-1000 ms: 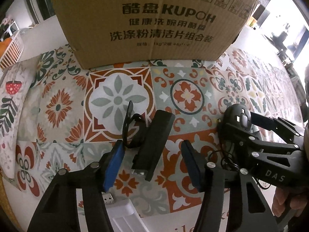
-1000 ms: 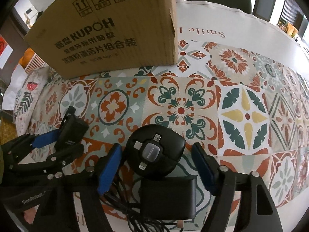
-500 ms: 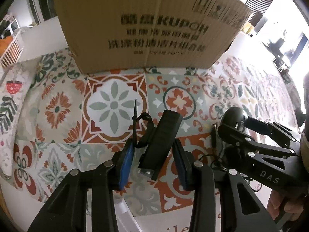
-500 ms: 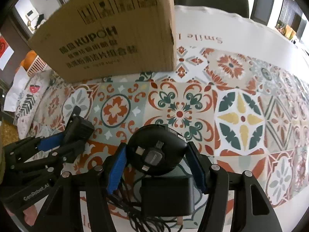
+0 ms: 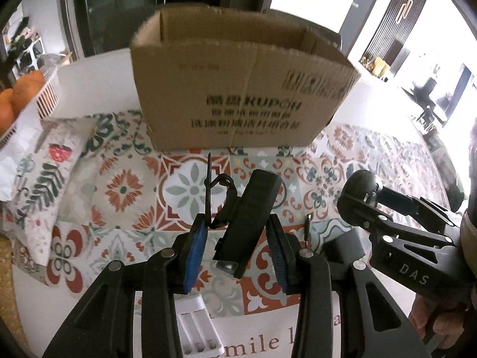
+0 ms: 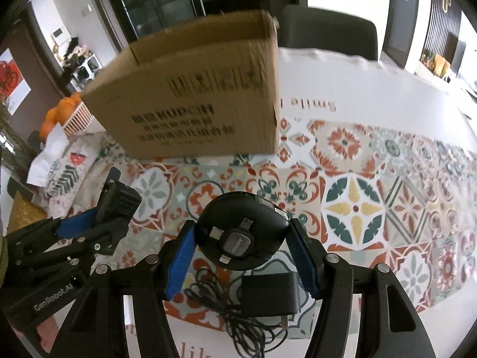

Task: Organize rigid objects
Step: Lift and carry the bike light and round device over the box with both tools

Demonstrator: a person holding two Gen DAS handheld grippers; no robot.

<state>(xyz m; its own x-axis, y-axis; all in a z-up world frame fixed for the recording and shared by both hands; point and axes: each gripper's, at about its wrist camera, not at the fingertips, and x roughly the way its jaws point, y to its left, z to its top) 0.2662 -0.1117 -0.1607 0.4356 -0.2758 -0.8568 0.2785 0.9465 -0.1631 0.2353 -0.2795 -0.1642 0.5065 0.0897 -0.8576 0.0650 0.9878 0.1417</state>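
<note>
My left gripper [image 5: 238, 238] is shut on a long black block-shaped device [image 5: 250, 217] with a thin strap loop [image 5: 214, 188], lifted off the patterned tablecloth. In the right wrist view my right gripper [image 6: 243, 238] is shut on a round black cable-reel charger [image 6: 243, 232], also raised above the cloth. The left gripper [image 6: 98, 217] with its black device shows at the left of that view, and the right gripper [image 5: 360, 191] shows at the right of the left wrist view. An open cardboard box [image 5: 238, 89] stands behind both, its top open.
A black power adapter [image 6: 268, 295] with a tangled cord [image 6: 235, 316] lies under the right gripper. A white battery charger [image 5: 196, 331] lies near the table's front edge. A folded floral cloth [image 5: 41, 179] and a white basket of oranges [image 5: 21, 101] sit at the left.
Both grippers closed on their objects, then rose with them off the cloth. The view tilted up, so the box's open top now shows.
</note>
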